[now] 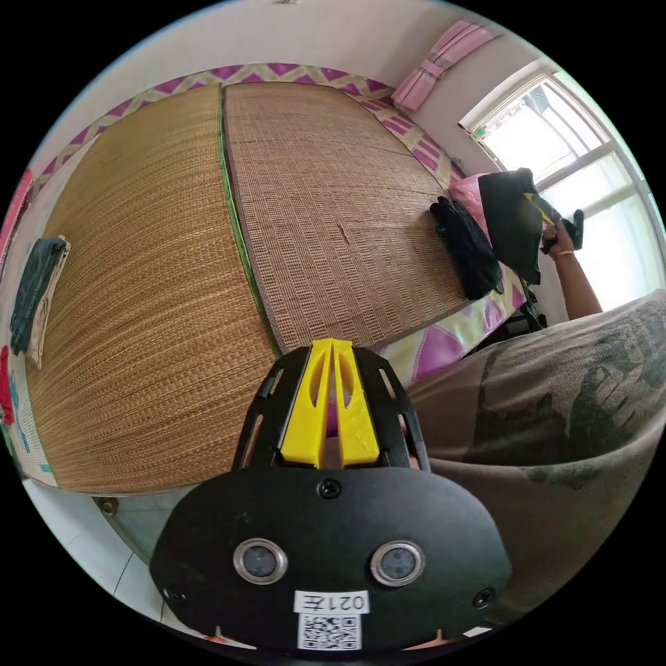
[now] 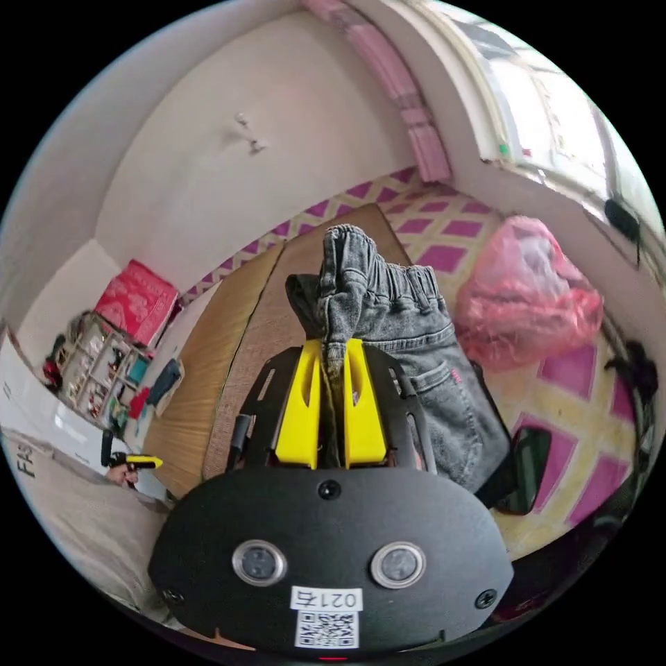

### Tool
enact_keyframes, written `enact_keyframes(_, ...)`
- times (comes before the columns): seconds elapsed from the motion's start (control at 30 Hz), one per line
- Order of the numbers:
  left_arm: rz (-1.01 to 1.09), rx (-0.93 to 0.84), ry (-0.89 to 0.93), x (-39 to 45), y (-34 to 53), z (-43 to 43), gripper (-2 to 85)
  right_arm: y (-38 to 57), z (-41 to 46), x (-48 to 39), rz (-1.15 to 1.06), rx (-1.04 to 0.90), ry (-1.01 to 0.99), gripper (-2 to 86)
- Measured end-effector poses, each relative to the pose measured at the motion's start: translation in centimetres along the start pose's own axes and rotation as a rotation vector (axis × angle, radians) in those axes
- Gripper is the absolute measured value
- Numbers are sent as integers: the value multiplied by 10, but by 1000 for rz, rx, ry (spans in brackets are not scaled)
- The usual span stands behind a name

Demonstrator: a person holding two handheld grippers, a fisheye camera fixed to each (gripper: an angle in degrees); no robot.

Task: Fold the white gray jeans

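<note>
The gray jeans (image 2: 388, 326) hang limp from the right gripper (image 2: 333, 388) above the bed mat (image 2: 257, 326); they look soft, fairly heavy denim, best held at the elastic waistband. Its 2 jaws are clenched on a bunched fold, while the left gripper (image 1: 331, 402) is pressed together on nothing.

The left gripper (image 1: 331, 350) hangs over the mat's (image 1: 173, 277) edge, jaws together and empty. The right gripper (image 2: 333, 350) is raised beyond the mat, jaws clamping jeans (image 2: 409, 333).
</note>
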State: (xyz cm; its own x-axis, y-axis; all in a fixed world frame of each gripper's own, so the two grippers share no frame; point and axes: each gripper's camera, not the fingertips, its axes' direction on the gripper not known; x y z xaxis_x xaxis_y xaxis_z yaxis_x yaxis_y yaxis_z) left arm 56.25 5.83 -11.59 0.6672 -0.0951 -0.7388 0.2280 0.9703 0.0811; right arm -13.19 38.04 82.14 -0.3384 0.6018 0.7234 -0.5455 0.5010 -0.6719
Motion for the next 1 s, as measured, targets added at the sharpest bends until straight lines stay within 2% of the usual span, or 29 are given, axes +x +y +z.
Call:
enact_keyframes(0.13,-3,18,37,-46,20,8,-10,-32,33,-137,-281,7,162,53)
enact_keyframes(0.23,7,23,55,-88,44,9,-10,-38,93,-245,-459,-16,164,51)
enact_keyframes(0.37,-31,14,60,-160,97,0,-10,-21,178,-388,-639,-32,110,50)
enact_keyframes(0.53,-150,19,44,-249,177,-14,-10,57,327,-569,-801,-126,-55,53)
enact_keyframes(0.57,-196,17,43,-271,198,-14,-9,68,348,-585,-805,-170,-74,53)
enact_keyframes(0.63,-258,16,51,-298,226,-15,-9,108,437,-621,-698,-470,-164,52)
enact_keyframes(0.7,-304,27,59,-324,256,-14,-9,122,470,-628,-560,-568,-259,52)
enact_keyframes(0.77,-318,33,54,-337,271,-11,-9,125,476,-640,-509,-579,-273,58)
enact_keyframes(0.87,-334,44,69,-353,286,3,-10,123,463,-663,-592,-535,-247,78)
enact_keyframes(1.0,-343,59,128,-361,283,33,-10,139,455,-712,-846,-419,-175,105)
